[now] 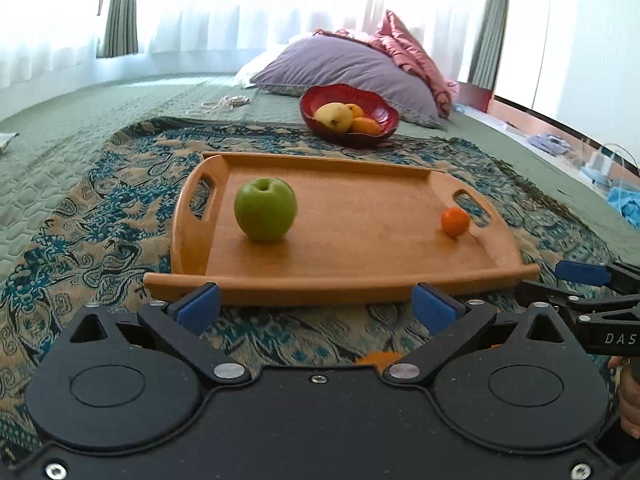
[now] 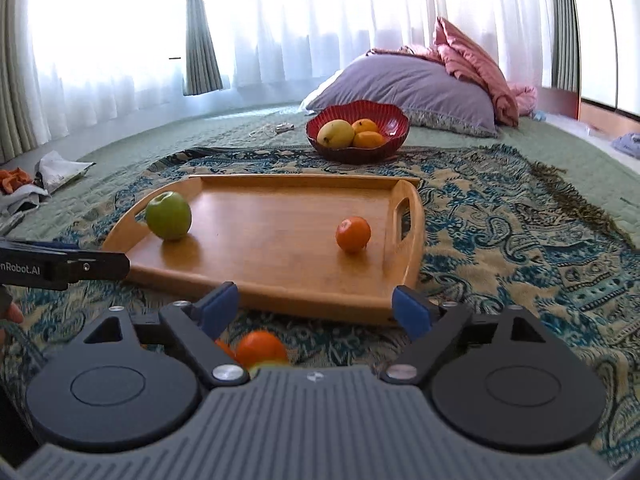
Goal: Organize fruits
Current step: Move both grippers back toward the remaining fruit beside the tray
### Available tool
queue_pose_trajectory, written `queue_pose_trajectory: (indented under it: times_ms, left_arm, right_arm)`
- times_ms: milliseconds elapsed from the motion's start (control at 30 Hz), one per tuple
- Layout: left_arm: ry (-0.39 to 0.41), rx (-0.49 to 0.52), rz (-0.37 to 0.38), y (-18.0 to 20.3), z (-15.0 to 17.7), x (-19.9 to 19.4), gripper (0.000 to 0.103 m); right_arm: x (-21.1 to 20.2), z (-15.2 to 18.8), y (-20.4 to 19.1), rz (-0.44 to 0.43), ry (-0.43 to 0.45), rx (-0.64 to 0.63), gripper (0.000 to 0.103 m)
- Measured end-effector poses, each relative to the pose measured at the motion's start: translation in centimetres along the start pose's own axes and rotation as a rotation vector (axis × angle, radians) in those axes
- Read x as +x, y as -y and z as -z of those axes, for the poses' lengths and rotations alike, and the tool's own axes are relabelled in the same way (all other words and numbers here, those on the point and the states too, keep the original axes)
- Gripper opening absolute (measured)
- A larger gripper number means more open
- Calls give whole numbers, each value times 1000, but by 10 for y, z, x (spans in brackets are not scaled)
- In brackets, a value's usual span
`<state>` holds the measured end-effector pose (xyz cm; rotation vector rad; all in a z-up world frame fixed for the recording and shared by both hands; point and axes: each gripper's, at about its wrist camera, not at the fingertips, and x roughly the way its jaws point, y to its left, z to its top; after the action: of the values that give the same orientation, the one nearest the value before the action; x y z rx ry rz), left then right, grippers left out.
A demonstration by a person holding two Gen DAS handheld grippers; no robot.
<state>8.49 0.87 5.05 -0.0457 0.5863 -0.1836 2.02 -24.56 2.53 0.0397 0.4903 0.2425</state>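
A wooden tray (image 1: 360, 256) (image 2: 280, 256) lies on a patterned cloth. On it a green apple (image 1: 265, 209) (image 2: 168, 215) stands at the left and a small orange (image 1: 455, 221) (image 2: 353, 234) sits at the right, by the handle. Behind the tray a red bowl (image 1: 374, 106) (image 2: 390, 118) holds a yellow fruit (image 1: 334, 117) (image 2: 335, 133) and two oranges (image 2: 370, 139). My left gripper (image 1: 316, 309) is open in front of the tray's near rim, with nothing between its fingers. My right gripper (image 2: 314, 309) is open too, short of the tray's near right corner. Another orange (image 2: 261, 350) lies on the cloth just under it.
The patterned cloth (image 2: 520, 240) covers a green quilted bed (image 1: 60, 152). A purple pillow (image 1: 352, 68) and pink bedding (image 2: 476, 64) lie behind the bowl. A cord (image 1: 224, 102) lies on the quilt. Clothes and paper (image 2: 56, 170) sit at the far left. A person's hand (image 1: 630, 400) shows at the right edge.
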Motion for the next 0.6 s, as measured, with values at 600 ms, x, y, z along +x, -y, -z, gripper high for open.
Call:
queue_pose_trajectory:
  times_ms: [600]
  left_arm:
    - [26, 114, 41, 27, 53, -18, 103]
  right_arm:
    - [-28, 55, -26, 72, 81, -84, 103]
